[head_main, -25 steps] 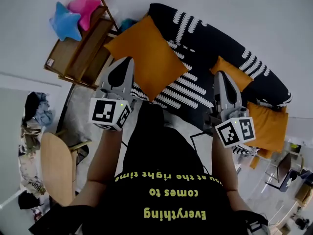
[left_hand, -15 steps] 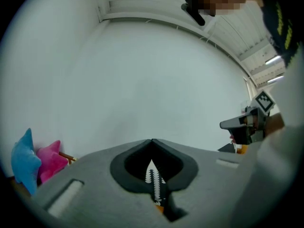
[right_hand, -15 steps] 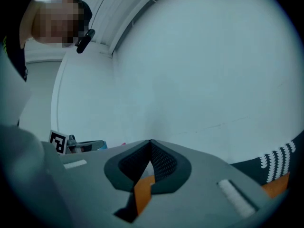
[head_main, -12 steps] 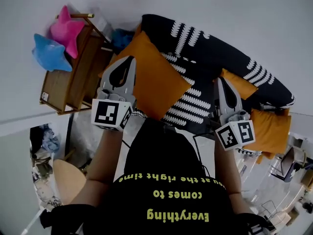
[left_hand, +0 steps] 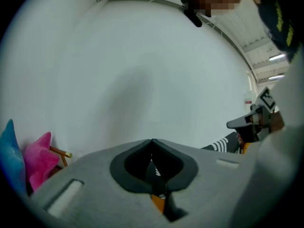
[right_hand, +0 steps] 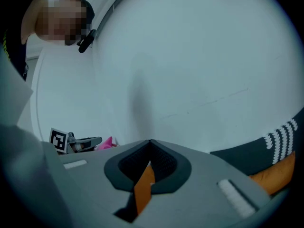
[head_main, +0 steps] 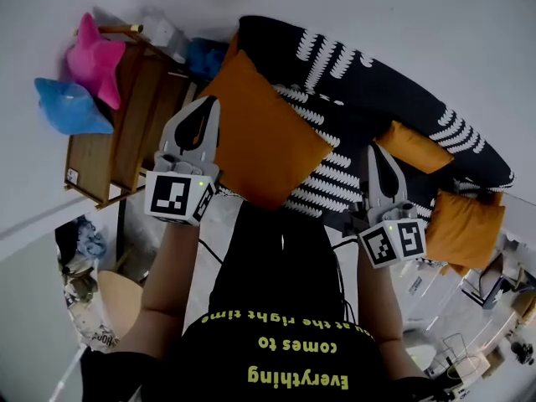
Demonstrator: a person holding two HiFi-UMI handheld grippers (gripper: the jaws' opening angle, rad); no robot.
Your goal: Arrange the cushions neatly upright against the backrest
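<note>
A black sofa (head_main: 360, 82) with white stripes lies ahead in the head view. A large orange cushion (head_main: 264, 141) leans at its left end. A smaller orange cushion (head_main: 416, 146) lies flat mid-seat, and a third (head_main: 465, 229) sits at the right end. My left gripper (head_main: 208, 103) is shut and empty, its tip over the large cushion's left edge. My right gripper (head_main: 374, 152) is shut and empty too, hovering over the seat left of the small cushion. The left gripper view has jaws (left_hand: 152, 141) aimed at the white wall. The right gripper view shows an orange cushion (right_hand: 278, 175) low right.
A wooden rack (head_main: 117, 149) stands left of the sofa with a pink star cushion (head_main: 94, 57) and a blue star cushion (head_main: 67, 107) on it. A round wooden stool (head_main: 117, 296) stands near my left side. Clutter lies on the floor at bottom right.
The view has swung, so the sofa and rack sit differently in the frame. Both grippers stay shut and empty; the right one has dropped slightly and the left has drifted left.
</note>
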